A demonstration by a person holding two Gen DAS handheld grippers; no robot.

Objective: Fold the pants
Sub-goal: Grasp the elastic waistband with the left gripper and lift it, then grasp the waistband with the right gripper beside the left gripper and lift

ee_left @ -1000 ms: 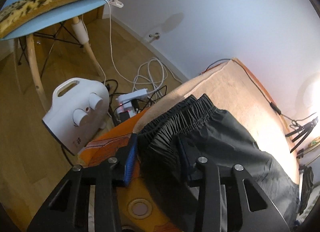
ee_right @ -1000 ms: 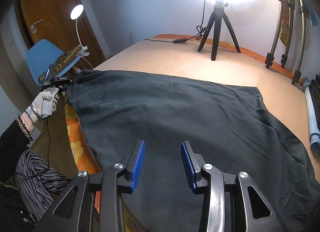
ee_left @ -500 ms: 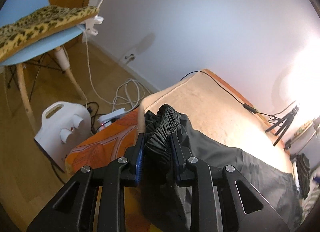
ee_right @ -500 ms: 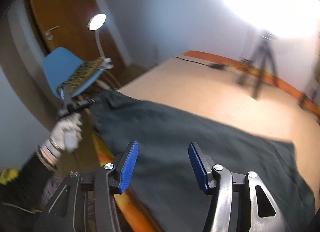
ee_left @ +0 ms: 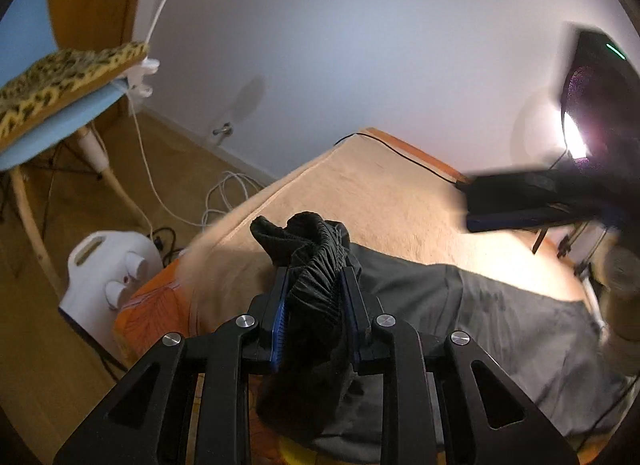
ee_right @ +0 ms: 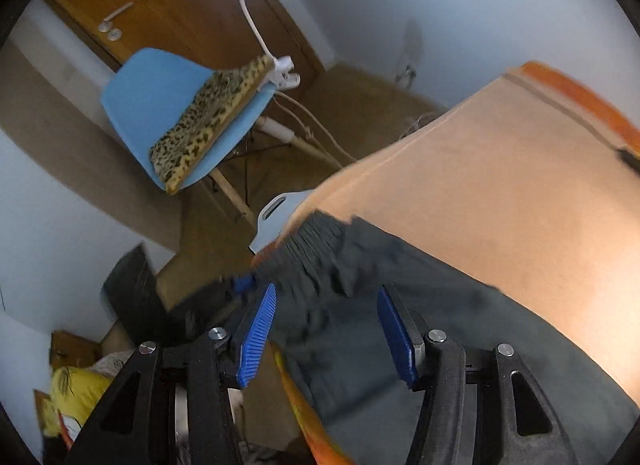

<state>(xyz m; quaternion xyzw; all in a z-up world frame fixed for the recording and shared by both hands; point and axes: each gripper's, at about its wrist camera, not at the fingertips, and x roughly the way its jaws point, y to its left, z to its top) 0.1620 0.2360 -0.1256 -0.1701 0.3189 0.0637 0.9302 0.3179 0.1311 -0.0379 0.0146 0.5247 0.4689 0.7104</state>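
Pants [ee_left: 500, 329] spread on bed [ee_left: 384, 201], waistband [ee_left: 316, 265] bunched at near left corner. Left gripper [ee_left: 314, 305] pinching waistband. Right gripper [ee_right: 328, 329] spread wide, hovering over same end. Best to pinch waistband's other corner, lift evenly, keep cloth taut. No containers visible.

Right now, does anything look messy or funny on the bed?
Yes. The pants lie mostly flat on the bed, but their waistband is scrunched into a lump, pinched between the left gripper fingers. The right gripper is open, holding nothing.
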